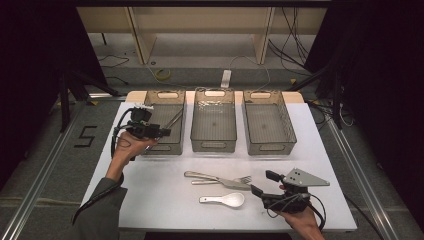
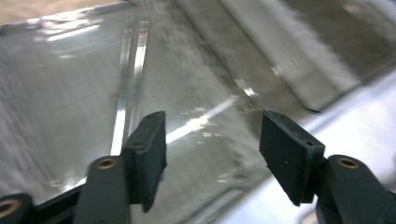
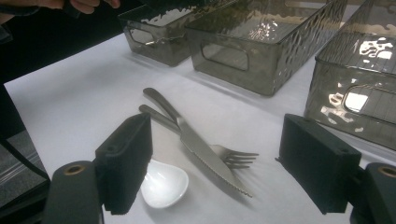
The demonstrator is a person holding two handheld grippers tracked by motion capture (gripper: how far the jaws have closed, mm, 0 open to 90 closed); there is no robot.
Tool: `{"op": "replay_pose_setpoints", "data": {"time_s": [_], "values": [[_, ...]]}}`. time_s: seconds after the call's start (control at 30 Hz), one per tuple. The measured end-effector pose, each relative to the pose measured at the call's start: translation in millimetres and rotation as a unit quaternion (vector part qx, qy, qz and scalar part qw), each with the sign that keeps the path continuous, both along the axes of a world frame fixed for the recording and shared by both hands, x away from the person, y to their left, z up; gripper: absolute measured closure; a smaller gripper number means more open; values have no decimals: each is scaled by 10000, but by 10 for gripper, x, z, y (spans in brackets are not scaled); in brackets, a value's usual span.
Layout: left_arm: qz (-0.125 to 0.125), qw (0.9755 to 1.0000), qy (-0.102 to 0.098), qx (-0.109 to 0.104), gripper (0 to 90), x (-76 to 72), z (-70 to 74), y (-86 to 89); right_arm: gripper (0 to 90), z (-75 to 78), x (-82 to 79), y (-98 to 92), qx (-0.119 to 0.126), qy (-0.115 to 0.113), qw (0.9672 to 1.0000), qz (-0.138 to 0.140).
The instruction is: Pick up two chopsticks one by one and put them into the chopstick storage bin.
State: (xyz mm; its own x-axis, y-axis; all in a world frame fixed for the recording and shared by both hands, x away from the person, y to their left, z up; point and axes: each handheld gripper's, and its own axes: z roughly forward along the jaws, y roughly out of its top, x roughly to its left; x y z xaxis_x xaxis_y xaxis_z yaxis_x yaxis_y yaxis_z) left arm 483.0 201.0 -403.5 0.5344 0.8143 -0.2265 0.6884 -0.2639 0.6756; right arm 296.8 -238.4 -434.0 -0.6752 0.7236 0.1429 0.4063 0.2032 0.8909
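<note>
- Our left tongs [image 1: 164, 132] hung over the near end of the left bin [image 1: 172, 148], the leftmost of three smoky see-through bins set in a row at the far side of the white desk [image 1: 150, 195].
- Their jaws stood wide apart with nothing between the pads; in the left gripper view [image 2: 212, 140] we looked past them, through some blur, down onto the bin's glossy floor and wall.
- A slim metal utensil [image 1: 174, 119] lay slanted inside that left bin, its far end up toward the right wall; we could not tell what kind of utensil it was.
- The middle bin [image 1: 213, 146] and the right bin [image 1: 270, 147] stood just beside it, each with a cut-out handle at the near end.
- On the bare desk in front of the bins lay a knife [image 3: 201, 149] across a fork [image 3: 233, 158], the two crossing near their handles and touching, the blade tip and the tines toward our right side.
- A white ceramic spoon [image 1: 223, 200] lay just nearer to us than that pair, apart from them, bowl toward the right.
- Our right tongs [image 1: 261, 184] were held low over the desk at the near right, pointing leftward at the cutlery, just beside the spoon's bowl and the fork's tines.
- Their jaws were also wide and gripped nothing; in the right gripper view [image 3: 215, 172] the knife, fork and spoon showed in the gap between the two pads, untouched.
</note>
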Motion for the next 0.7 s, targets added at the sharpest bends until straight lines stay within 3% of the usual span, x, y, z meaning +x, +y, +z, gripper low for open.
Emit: {"op": "replay_pose_setpoints", "data": {"time_s": [0.1,0.33,0.43,0.7], "values": [[-161,9998,-67,-66,337,-87,36,-22,265,5,-9,8,-22,1,10000,26],[-497,9987,-143,10,283,-256,106,-143,265,5,-12,5,-14,-4,10000,34],[-718,9972,-51,-196,260,-331,133,-210,265,6,-13,6,-21,1,10000,41],[-1022,9944,-164,-234,228,-562,137,-377,265,6,-15,10,-38,15,10000,49]]}}
